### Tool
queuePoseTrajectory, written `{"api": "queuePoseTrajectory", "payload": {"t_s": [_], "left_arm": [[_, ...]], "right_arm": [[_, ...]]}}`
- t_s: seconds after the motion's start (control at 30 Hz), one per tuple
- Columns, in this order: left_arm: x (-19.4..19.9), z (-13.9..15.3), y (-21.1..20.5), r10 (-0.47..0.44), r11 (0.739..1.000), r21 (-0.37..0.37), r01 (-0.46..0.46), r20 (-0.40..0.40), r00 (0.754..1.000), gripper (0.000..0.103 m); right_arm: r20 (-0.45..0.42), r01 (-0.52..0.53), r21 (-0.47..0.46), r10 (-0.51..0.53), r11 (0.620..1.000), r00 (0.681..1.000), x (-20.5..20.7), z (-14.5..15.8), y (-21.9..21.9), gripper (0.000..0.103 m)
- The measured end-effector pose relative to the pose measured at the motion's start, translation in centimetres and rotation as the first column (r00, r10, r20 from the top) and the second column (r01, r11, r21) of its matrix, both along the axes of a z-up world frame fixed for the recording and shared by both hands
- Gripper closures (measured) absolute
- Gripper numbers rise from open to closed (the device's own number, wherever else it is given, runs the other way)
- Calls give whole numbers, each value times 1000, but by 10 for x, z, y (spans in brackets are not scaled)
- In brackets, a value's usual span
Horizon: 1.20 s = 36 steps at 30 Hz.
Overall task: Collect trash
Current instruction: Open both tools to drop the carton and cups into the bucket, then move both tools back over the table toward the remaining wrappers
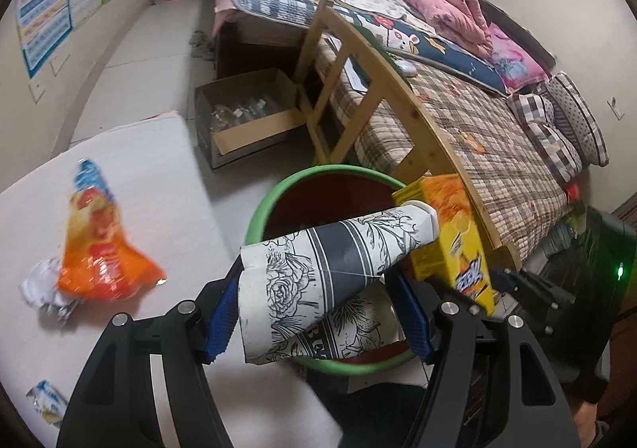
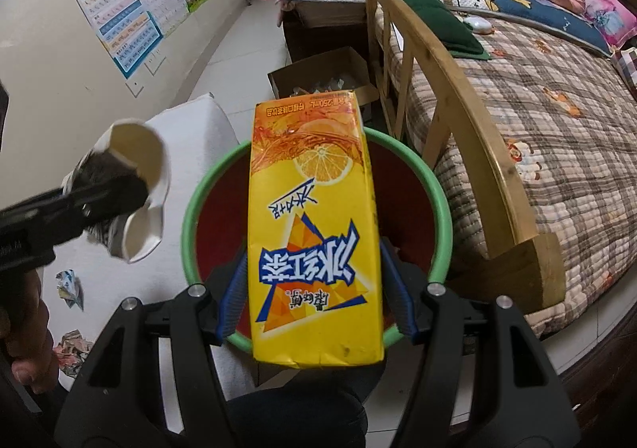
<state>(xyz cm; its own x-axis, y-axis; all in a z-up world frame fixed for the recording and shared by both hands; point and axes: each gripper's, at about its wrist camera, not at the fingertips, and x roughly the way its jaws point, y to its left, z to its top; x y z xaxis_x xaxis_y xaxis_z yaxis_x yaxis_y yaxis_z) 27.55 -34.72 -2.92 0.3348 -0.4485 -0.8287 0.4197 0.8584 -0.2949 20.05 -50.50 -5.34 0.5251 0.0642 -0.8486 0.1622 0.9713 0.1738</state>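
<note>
Trash fills both my tools, and both hang over the bin, which is what the coming drop turns on. My left tool is clamped on two crushed paper cups; their long axis runs forward and right, so the far ends reach over the green rim while the tool itself sits at the near-left edge. My right tool grips a yellow carton by its sides, long axis pointing straight ahead, squarely above the red inside of the bin. I judge the right tool the better placed to let go first; the left may need a nudge inward. On the desk to the left lie an orange wrapper, blurred, a crumpled paper touching it, and a small packet cut off at the edge. The carton and cups hide the bin's bottom, so I cannot tell what it already holds.
</note>
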Motion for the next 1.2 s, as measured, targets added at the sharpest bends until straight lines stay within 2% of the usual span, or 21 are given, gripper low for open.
{"api": "queuePoseTrajectory", "payload": {"t_s": [0.23,0.4,0.43,0.47,0.5,0.57,0.63,0.97,1.2], "left_arm": [[14,-16,-16,-14,1000,9,15,-33,999,38],[21,-19,-17,-11,1000,-18,10,-45,999,35],[21,-19,-17,-10,1000,-22,9,-50,999,31],[21,-19,-17,-11,1000,-23,10,-53,999,23],[20,-19,-16,-15,1000,-29,13,-51,999,20],[18,-16,-12,-8,999,-32,7,-36,999,14],[17,-13,-4,14,999,-42,-15,-35,999,9],[4,8,57,118,993,-32,-118,-2,993,9],[-22,12,127,213,977,-14,-213,-5,977,9]], "right_arm": [[-21,15,18,-15,1000,1000,5,-17,-10,44],[-38,15,20,-14,1000,999,9,-21,-14,43],[-41,24,15,-23,1000,999,9,-22,-14,43],[-43,33,16,-32,999,999,9,-22,-15,35],[-44,37,16,-36,999,998,8,-22,-15,26],[-45,37,5,-37,999,998,6,-22,-14,24],[-50,30,5,-30,1000,998,5,-22,-11,22],[-20,-9,-4,9,1000,1000,-3,-1,19,14],[-2,-76,-15,76,997,997,-12,14,63,10]]}}
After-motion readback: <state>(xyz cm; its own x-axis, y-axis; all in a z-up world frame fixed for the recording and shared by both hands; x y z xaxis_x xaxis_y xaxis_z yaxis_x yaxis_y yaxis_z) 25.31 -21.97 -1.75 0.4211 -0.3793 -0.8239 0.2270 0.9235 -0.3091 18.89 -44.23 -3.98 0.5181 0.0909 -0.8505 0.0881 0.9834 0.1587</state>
